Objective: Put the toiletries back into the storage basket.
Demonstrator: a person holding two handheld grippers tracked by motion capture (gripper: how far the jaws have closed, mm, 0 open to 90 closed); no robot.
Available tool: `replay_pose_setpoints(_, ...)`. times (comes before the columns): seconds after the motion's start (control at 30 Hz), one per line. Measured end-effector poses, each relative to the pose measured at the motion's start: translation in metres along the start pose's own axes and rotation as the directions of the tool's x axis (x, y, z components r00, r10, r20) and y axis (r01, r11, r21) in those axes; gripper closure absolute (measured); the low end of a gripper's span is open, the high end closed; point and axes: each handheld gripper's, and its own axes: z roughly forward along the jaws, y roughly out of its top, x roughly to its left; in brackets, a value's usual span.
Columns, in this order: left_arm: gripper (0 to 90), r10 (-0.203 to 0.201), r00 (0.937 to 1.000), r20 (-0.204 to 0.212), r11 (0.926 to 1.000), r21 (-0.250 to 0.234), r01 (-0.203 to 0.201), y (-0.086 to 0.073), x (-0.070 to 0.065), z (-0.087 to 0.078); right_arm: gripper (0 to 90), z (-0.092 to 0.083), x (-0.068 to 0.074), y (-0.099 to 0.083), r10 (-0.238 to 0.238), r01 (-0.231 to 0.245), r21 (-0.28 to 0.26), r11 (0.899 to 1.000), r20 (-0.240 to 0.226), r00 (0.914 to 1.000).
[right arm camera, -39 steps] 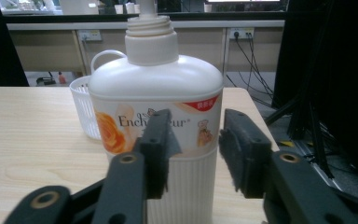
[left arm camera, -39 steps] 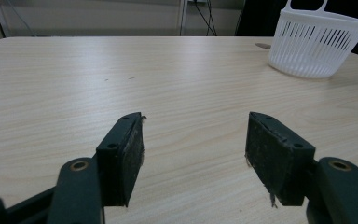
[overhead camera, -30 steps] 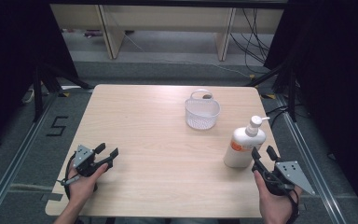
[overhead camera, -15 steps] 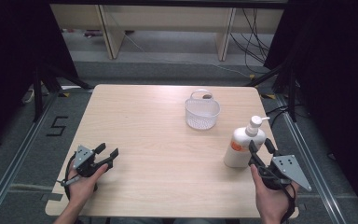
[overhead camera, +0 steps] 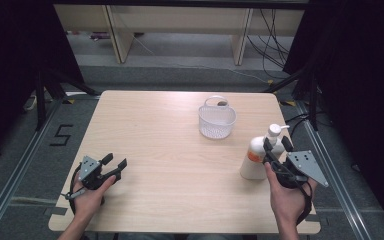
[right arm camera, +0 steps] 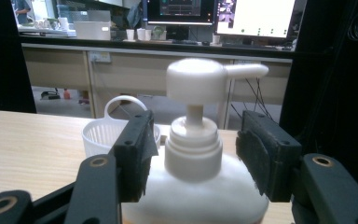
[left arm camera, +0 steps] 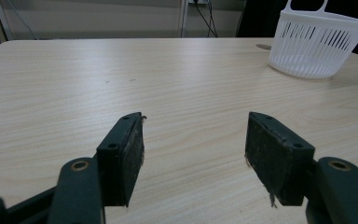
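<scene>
A white pump bottle (overhead camera: 256, 156) with an orange label stands upright near the table's right edge. My right gripper (overhead camera: 276, 145) is open, its jaws on either side of the bottle's neck (right arm camera: 193, 144) just under the pump head (right arm camera: 200, 79), with a gap on both sides. A white slatted plastic basket (overhead camera: 216, 121) with a handle stands behind it, mid-table toward the back, also seen as the basket (left arm camera: 318, 43) far right and the basket (right arm camera: 103, 135) behind the left jaw. My left gripper (overhead camera: 114, 162) rests low at the front left, open, nothing between its jaws (left arm camera: 193, 149).
The light wooden table (overhead camera: 165, 135) has bare room across its middle and left. Its right edge runs close beside the bottle. Beyond the table are shelving legs, cables on the floor and dark curtains; monitors and a counter stand in the far background.
My right gripper has moved forward and left, so its open jaws now straddle the pump bottle's neck. The left gripper has stayed put.
</scene>
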Motion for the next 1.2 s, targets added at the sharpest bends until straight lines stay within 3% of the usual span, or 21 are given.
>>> replay_pose_setpoints(0.2, 36.3, 0.000, 1.0000, 0.000, 1.0000, 0.002, 0.000, 0.000, 0.000, 0.000, 45.2, 0.009, 0.000, 0.006, -0.013, 0.013, 0.012, 1.000, 0.002, 0.9999)
replay_pose_setpoints(0.47, 36.5, 0.001, 1.0000, 0.000, 1.0000, 0.006, -0.001, 0.000, 0.000, 0.000, 45.3, 0.018, 0.001, 0.006, 0.003, -0.002, 0.034, 0.999, -0.001, 1.0000)
replay_pose_setpoints(0.73, 36.3, 0.002, 1.0000, 0.001, 1.0000, 0.005, -0.002, 0.000, 0.000, 0.000, 46.5, 0.023, 0.003, 0.011, 0.003, -0.003, 0.027, 1.000, 0.006, 1.0000)
replay_pose_setpoints(0.83, 36.3, -0.002, 1.0000, 0.002, 1.0000, 0.002, 0.002, 0.000, 0.000, 0.000, 47.2, 0.026, 0.003, 0.013, -0.021, 0.021, 0.026, 0.999, 0.016, 0.9997)
replay_pose_setpoints(0.87, 36.3, -0.001, 1.0000, 0.002, 1.0000, 0.003, 0.001, 0.000, 0.000, 0.000, 47.7, 0.027, 0.004, 0.013, -0.022, 0.022, 0.027, 0.999, 0.018, 0.9996)
replay_pose_setpoints(0.9, 36.2, -0.002, 1.0000, 0.003, 1.0000, 0.002, 0.002, 0.000, 0.000, 0.000, 49.0, 0.027, 0.007, 0.014, 0.014, -0.015, 0.042, 0.999, 0.025, 0.9996)
replay_pose_setpoints(0.97, 36.2, -0.002, 1.0000, 0.005, 1.0000, 0.002, 0.002, 0.000, 0.000, 0.000, 50.5, 0.029, 0.006, 0.014, -0.004, 0.003, 0.032, 0.999, 0.025, 0.9997)
replay_pose_setpoints(1.17, 36.3, 0.000, 1.0000, 0.005, 1.0000, 0.006, 0.000, 0.000, 0.000, 0.000, 54.7, 0.029, 0.007, 0.016, 0.014, -0.015, 0.030, 0.999, 0.038, 0.9992)
replay_pose_setpoints(1.2, 36.3, 0.000, 1.0000, 0.006, 1.0000, 0.005, 0.000, 0.000, 0.000, 0.000, 56.8, 0.029, 0.005, 0.016, -0.006, 0.005, 0.021, 1.000, 0.041, 0.9991)
